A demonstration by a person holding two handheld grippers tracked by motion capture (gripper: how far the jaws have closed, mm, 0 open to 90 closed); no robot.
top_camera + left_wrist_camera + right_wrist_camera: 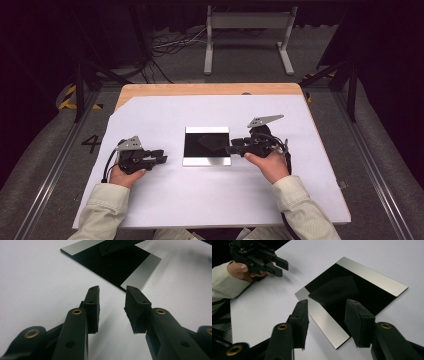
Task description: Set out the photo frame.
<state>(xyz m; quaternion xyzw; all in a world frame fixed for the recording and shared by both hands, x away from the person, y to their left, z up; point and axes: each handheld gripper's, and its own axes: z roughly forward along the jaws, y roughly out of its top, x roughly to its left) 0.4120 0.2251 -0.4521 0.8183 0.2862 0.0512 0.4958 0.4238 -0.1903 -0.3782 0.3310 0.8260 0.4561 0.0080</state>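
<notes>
Right claw point(231, 148) hovers at the right edge of the tray point(207, 161), jaws apart, nothing between them. In its own view the claw point(325, 323) frames the tray's point(372, 276) near silver strip, with the black pad point(334, 290) lying flat on the tray's dark middle, just beyond the tips. Left claw point(159, 159) rests on the white worktop point(165, 200) left of the tray, near it but apart, jaws parted and empty. From the left claw point(112, 306), the tray point(140, 277) lies just ahead.
</notes>
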